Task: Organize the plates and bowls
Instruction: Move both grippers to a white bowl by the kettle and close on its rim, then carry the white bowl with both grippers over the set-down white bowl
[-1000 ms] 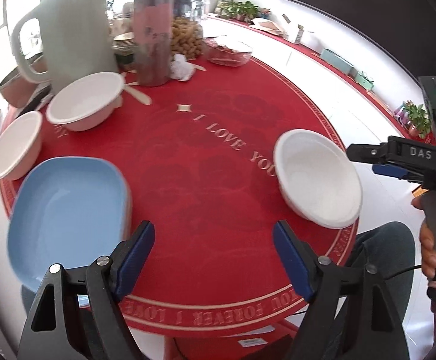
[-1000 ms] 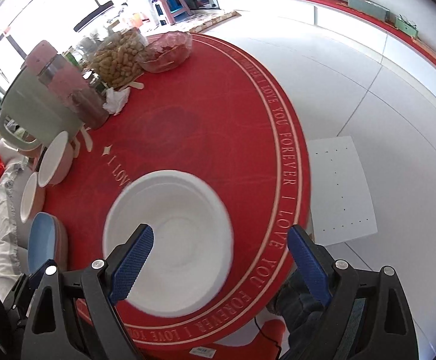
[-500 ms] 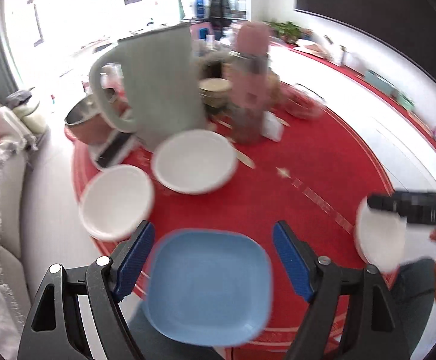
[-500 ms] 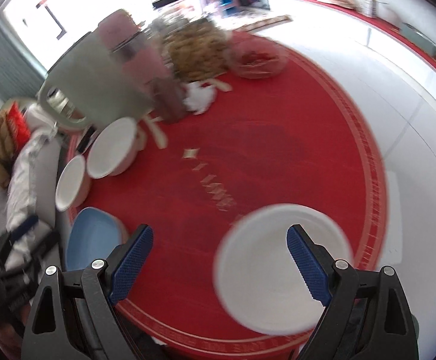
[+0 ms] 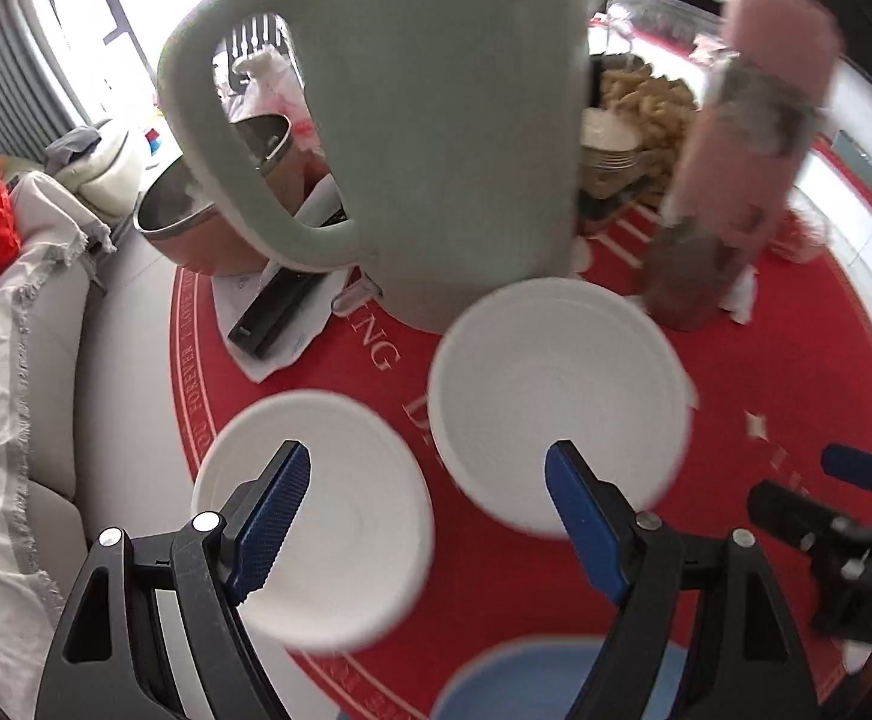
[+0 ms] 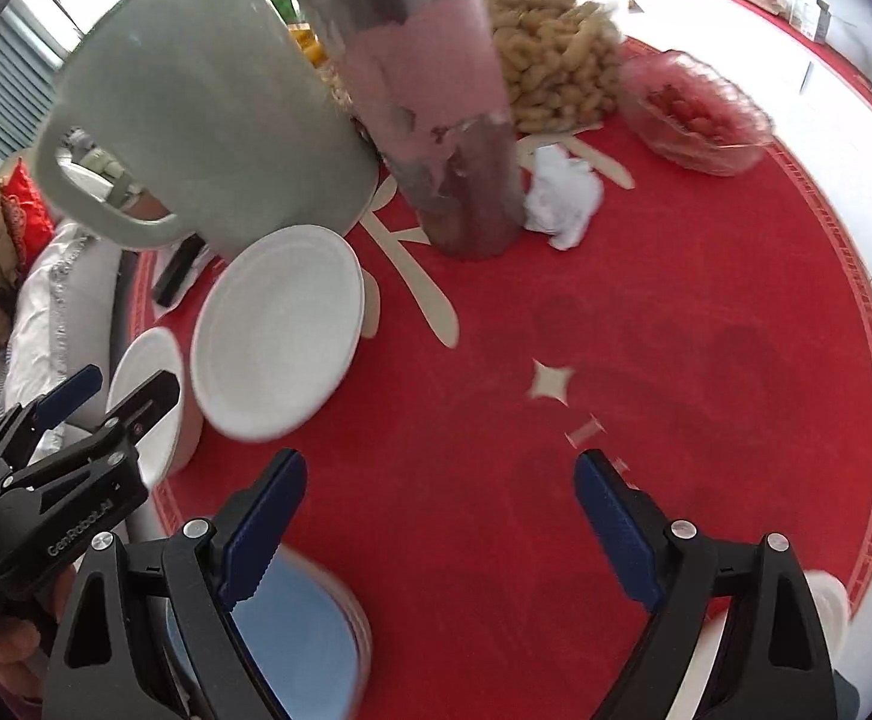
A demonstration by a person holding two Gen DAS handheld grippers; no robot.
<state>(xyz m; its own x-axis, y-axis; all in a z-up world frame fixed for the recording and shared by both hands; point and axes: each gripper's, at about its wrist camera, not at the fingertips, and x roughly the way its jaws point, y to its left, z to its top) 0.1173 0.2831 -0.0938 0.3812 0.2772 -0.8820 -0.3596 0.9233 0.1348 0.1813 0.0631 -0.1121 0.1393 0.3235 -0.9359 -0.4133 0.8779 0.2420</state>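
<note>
Red tablecloth (image 6: 646,360) w/ "FOREVER" lettering, "GenRobo.AI" on left tongs (image 6: 105,396)

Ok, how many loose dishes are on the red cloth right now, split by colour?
White bowls: 3 (the third only peeks in at the table's near edge)
Blue plate: 1
Total: 4

White bowls (image 5: 562,402), blue plate (image 6: 297,642), red tablecloth (image 6: 676,360).
</note>
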